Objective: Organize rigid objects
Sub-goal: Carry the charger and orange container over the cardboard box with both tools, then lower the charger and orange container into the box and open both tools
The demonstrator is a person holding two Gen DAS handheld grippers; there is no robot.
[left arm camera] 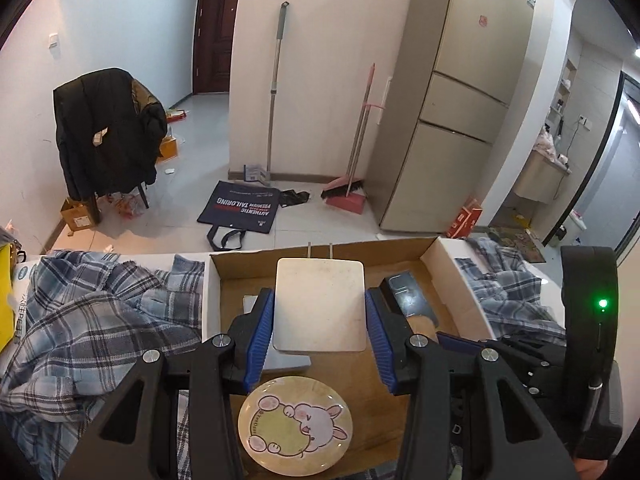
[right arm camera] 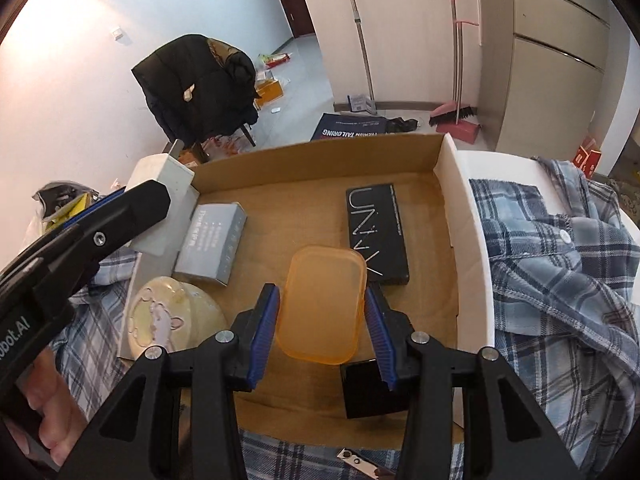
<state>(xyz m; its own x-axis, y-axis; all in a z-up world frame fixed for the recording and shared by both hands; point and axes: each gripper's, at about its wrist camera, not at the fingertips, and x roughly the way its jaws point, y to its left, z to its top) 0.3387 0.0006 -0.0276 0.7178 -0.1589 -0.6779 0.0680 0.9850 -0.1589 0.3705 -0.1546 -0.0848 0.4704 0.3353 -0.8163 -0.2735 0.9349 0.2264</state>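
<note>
The left gripper [left arm camera: 320, 312] is closed on a white charger [left arm camera: 321, 305], held above the cardboard box [right arm camera: 320, 152]. The right gripper [right arm camera: 320, 320] clamps an orange lid [right arm camera: 322, 305] over the box, near a black case [right arm camera: 376, 236]

White walls, pale grey tiled floor [left arm camera: 192, 184]. Far left, dark wooden door [left arm camera: 214, 40]; near it, chair draped with black padded jacket [left arm camera: 108, 128]. Right, tall beige three-door fridge [left arm camera: 460, 100]. Pink broom and dustpan [left arm camera: 352, 184] against the wall.
</note>
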